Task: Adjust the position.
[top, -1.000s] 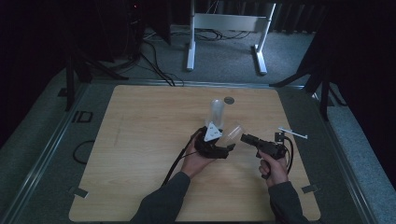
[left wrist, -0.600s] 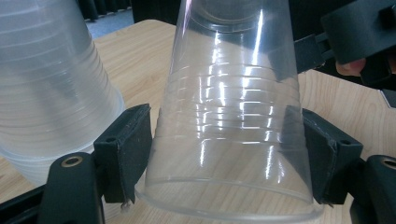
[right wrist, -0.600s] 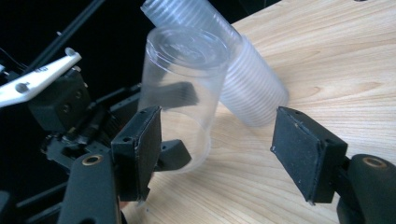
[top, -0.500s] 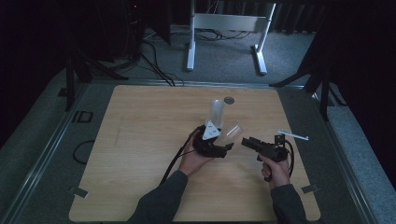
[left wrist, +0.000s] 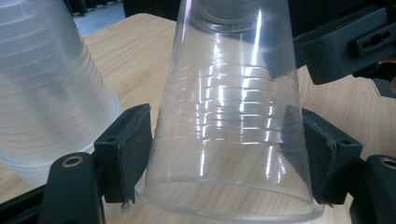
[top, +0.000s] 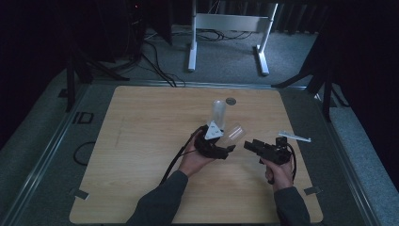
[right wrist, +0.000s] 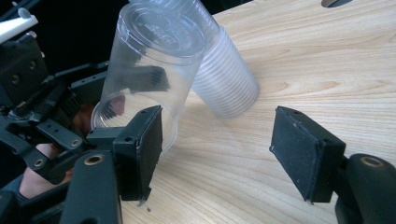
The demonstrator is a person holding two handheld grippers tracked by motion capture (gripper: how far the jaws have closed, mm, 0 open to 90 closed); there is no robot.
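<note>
The right gripper [right wrist: 215, 154] is hanging nearest with its jaws spread wide and empty. Just beyond, the left gripper [left wrist: 224, 154] is clamping a clear plastic cup [left wrist: 233, 121], tilted above the table [top: 141, 141]. Farther off, the cup stack [top: 219, 112] is standing upright behind it.

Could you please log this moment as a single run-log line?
left gripper: shut on clear cup | right gripper: open, beside cup | cup stack: upright on table
</note>
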